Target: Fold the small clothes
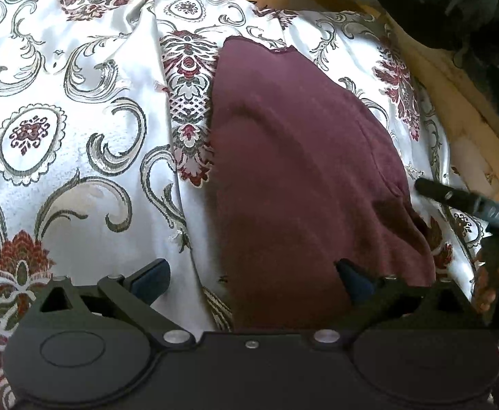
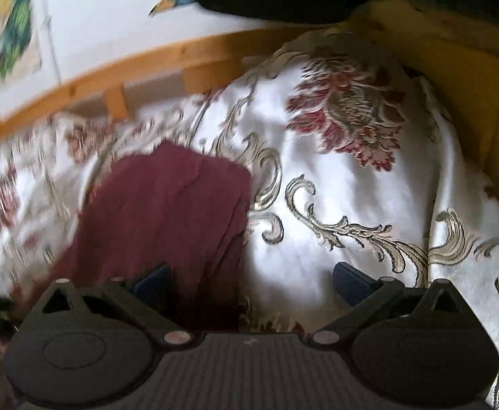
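Note:
A maroon garment [image 1: 304,171] lies flat, folded into a long shape, on a white floral bedspread [image 1: 78,130]. My left gripper [image 1: 253,282] is open just above its near end, the right fingertip over the cloth and the left one over the bedspread. The right gripper [image 1: 454,201] shows at the garment's right edge in the left wrist view. In the right wrist view the right gripper [image 2: 251,283] is open and empty, with the garment [image 2: 167,212] ahead on its left side. That view is blurred.
A wooden bed frame [image 1: 461,109] runs along the far and right edges of the bedspread [image 2: 352,205]. A dark cloth mass [image 1: 454,0] lies at the top right. A white wall with colourful pictures [image 2: 10,27] stands behind the frame.

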Demonstrator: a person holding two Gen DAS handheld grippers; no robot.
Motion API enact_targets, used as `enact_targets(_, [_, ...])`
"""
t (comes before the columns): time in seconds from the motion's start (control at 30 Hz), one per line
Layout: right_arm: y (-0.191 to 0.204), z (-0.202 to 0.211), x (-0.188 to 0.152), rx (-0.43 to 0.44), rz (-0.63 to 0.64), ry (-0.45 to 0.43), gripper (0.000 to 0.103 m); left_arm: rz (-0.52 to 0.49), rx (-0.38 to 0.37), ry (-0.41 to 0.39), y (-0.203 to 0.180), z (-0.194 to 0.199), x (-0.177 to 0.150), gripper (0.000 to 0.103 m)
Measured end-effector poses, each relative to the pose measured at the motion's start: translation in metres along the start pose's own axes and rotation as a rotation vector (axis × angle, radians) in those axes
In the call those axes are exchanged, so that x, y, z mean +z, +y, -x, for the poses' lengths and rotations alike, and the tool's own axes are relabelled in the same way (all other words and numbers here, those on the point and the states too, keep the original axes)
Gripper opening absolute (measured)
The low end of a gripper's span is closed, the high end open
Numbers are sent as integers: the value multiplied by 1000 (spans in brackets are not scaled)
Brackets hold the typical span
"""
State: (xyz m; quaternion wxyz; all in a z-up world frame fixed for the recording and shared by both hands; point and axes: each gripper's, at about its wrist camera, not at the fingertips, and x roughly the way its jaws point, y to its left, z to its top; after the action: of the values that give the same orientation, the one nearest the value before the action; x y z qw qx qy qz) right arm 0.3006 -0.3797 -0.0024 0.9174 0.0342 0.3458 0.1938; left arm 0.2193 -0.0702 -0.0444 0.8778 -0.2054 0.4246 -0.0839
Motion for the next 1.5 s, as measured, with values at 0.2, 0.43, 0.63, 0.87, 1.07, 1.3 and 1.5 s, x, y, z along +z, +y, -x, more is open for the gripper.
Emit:
enact_targets(0.2, [0,-17,-2,-25,13,32,103,-5,2,-3,0,-1,-1,102])
enact_targets(0.43, [35,-39,-19,-316,382,-66,103,-9,-1,-4,-1,-2,-1,102])
enact_targets(0.63, [19,-18,-7,-372,216,-198,103,-10,-8,-6,1,-2,-1,102])
enact_targets(0.87, [-16,-11,-3,51,-190,-203,99,-13,-2,-13,0,-3,-2,102])
enact_targets(1.07, [3,-41,0,64,-127,-204,36,-17,1,-15,-1,-4,-2,102])
enact_targets(1.3, [22,-64,12,61,-14,-272,14,-8,3,-18,-1,-3,-2,102])
enact_targets(1.5, [8,-74,10,63,-83,-245,8,-18,6,-21,-3,-4,-1,102])
